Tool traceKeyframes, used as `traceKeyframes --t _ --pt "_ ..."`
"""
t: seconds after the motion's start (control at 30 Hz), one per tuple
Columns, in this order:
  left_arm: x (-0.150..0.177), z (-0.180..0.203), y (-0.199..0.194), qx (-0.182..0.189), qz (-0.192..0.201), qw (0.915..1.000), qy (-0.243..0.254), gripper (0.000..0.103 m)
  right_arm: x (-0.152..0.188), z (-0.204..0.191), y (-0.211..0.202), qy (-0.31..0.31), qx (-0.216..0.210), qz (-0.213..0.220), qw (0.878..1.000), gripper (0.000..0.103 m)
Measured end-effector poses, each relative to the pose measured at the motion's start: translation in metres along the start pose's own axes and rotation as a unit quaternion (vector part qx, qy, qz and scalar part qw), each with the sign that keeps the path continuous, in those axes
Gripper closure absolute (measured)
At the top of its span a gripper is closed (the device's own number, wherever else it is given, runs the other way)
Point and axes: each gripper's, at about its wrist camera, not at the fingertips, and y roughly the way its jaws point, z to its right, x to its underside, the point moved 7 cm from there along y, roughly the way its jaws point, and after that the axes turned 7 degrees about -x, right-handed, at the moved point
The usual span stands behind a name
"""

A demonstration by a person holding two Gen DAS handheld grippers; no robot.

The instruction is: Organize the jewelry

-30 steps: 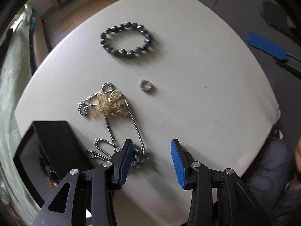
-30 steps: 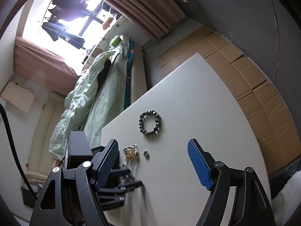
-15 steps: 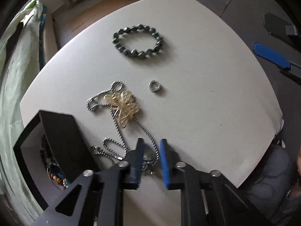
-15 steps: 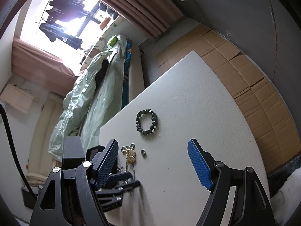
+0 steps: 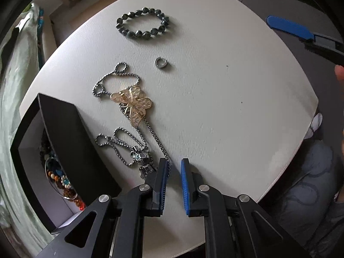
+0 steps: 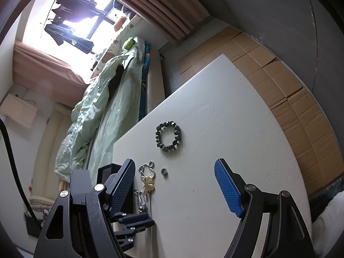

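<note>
Nearest, our left gripper [image 5: 173, 179]: a second ago its blue pads stood wide apart over the chain; now they have drawn to a narrow slot, and the silver chain [image 5: 160, 148] runs in against the left pad. We cannot tell whether it is truly pinched. The necklace has also been pulled out: its gold butterfly pendant [image 5: 133, 104], earlier a bunched lump, now lies flat and spread on the white tabletop [image 5: 225, 111].

Our right gripper [image 6: 175, 188]: released, pads wide apart, unchanged, hovering over the tabletop's near edge.

Left of the left gripper, a black box [image 5: 64, 142] with a pale interior, open; inside we see a beaded piece with orange and white beads [image 5: 62, 179], the rest in shadow. Against the box's side lies a second silver chain with a small metal charm [image 5: 139, 158].

Farther out, a small silver ring [image 5: 161, 62] lies alone. Farthest, the dark beaded bracelet [image 5: 143, 25], a closed loop, well apart from the necklaces.
</note>
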Motion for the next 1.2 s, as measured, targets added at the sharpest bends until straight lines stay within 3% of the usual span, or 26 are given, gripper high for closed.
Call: traceKeyframes --t 0.1,0.13,0.27,0.4,0.9,1.0,1.07,1.2 --pt "0.015 0.005 0.004 -0.007 0.008 0.9999 0.005 0.091 0.001 0.001 0.0 0.003 0.001 0.001 1.0 0.026" --pt "0.015 0.005 0.004 -0.019 0.011 0.9997 0.007 0.1 0.001 0.001 0.0 0.004 0.001 0.001 1.0 0.026" --pt "0.015 0.002 -0.001 -0.009 0.028 0.9994 -0.018 0.101 0.001 0.0 0.001 0.003 0.002 0.0 1.0 0.026" --pt "0.013 -0.023 -0.027 0.015 0.061 0.9969 -0.047 0.101 0.002 -0.002 0.003 -0.001 0.003 -0.004 1.0 0.026" --pt "-0.014 -0.051 -0.141 0.01 0.181 0.9799 -0.082 0.101 0.01 -0.017 0.023 -0.033 0.015 -0.028 0.999 0.027" --pt "-0.02 -0.058 -0.163 0.008 0.203 0.9753 -0.087 0.101 0.014 -0.021 0.029 -0.047 0.022 -0.035 0.998 0.036" --pt "-0.019 -0.063 -0.177 0.005 0.217 0.9719 -0.092 0.101 0.017 -0.023 0.035 -0.055 0.025 -0.043 0.997 0.049" --pt "-0.015 -0.071 -0.2 0.002 0.239 0.9659 -0.101 0.101 0.024 -0.026 0.052 -0.074 0.045 -0.066 0.994 0.065"
